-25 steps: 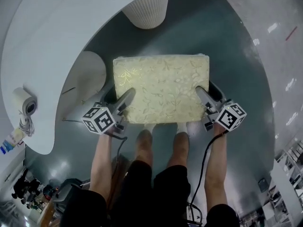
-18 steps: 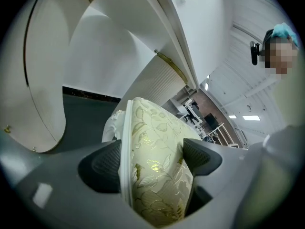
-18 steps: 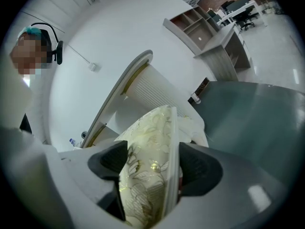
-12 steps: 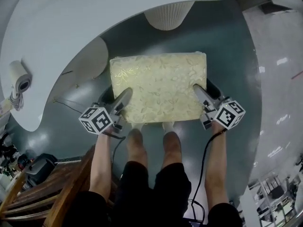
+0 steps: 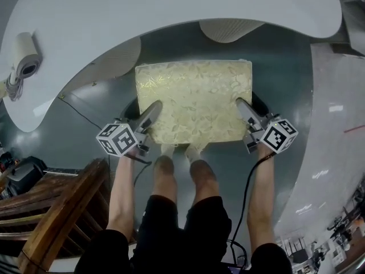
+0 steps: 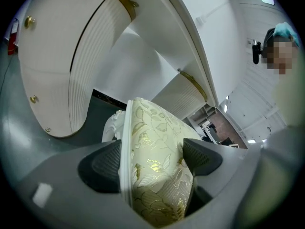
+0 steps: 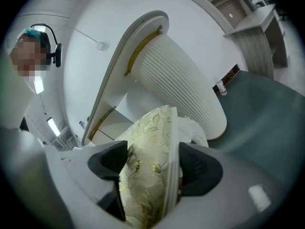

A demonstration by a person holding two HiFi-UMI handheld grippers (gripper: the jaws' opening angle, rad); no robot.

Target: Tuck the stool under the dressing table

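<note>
The stool [image 5: 194,100] has a cream seat with a gold leaf pattern and stands on the grey floor, its far edge close to the white dressing table [image 5: 171,10]. My left gripper [image 5: 149,116] is shut on the seat's near left corner, and my right gripper [image 5: 244,112] is shut on its near right corner. In the left gripper view the cushion [image 6: 155,161] fills the gap between both dark pads. The right gripper view shows the same: the cushion [image 7: 147,175] squeezed between the pads. Ribbed white pedestals [image 6: 86,70] [image 7: 181,75] of the table rise beyond the stool.
A white camera-like device [image 5: 24,57] with a cable sits on the table's left wing. A wooden chair [image 5: 54,210] stands at the lower left. The person's feet [image 5: 179,167] are just behind the stool. A pale glossy floor strip [image 5: 336,124] runs along the right.
The stool, still held at both near corners, now sits closer to the table's edge. The table top fills more of the head view and the wooden chair has come into sight.
</note>
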